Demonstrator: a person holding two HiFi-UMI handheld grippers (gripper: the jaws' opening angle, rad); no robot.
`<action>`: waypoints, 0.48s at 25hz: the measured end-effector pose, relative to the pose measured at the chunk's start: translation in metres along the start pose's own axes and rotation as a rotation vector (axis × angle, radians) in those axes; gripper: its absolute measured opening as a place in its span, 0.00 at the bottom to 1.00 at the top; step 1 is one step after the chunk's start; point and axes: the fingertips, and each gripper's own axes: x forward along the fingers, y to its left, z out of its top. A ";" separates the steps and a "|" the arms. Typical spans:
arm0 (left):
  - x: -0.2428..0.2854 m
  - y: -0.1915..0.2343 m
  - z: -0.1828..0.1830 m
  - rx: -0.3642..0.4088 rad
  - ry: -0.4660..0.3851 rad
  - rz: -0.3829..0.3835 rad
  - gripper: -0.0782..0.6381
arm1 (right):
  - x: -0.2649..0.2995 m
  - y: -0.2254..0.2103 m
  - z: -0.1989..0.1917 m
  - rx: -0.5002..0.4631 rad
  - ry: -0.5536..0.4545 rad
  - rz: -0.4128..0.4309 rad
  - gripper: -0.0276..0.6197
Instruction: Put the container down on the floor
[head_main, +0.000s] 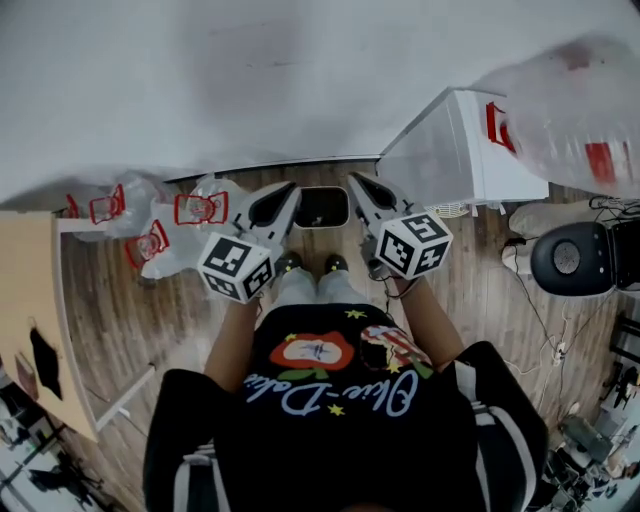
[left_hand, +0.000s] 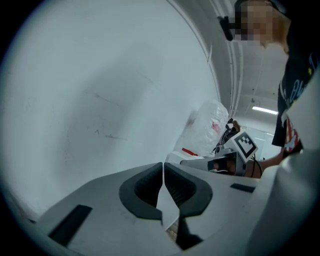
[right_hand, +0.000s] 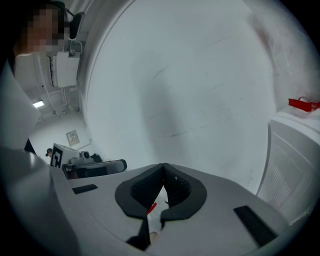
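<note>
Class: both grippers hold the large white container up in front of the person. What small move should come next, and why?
Probably lower both hands together, keeping it level. The left gripper and right gripper are shut on the container, which is raised well off the ground, and wooden floor shows beneath it near the feet.

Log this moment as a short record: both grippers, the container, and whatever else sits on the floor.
left gripper: jaws together, nothing gripped, pointed at the wall
right gripper: jaws together, nothing gripped, pointed at the same wall
container: small, pale rim, dark inside; appears to sit on the floor at the wall's foot, ahead of the shoes
floor: wood planks
clear bins: red clasps, at the left by the wall
white bin: at the right, red clasp
</note>
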 end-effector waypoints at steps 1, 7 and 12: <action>-0.002 -0.005 0.006 0.006 -0.006 -0.004 0.12 | -0.003 0.004 0.005 -0.002 -0.010 0.006 0.04; -0.010 -0.026 0.037 0.045 -0.056 -0.013 0.12 | -0.019 0.024 0.036 -0.057 -0.077 0.036 0.04; -0.012 -0.042 0.060 0.113 -0.099 -0.024 0.12 | -0.032 0.034 0.060 -0.094 -0.143 0.052 0.04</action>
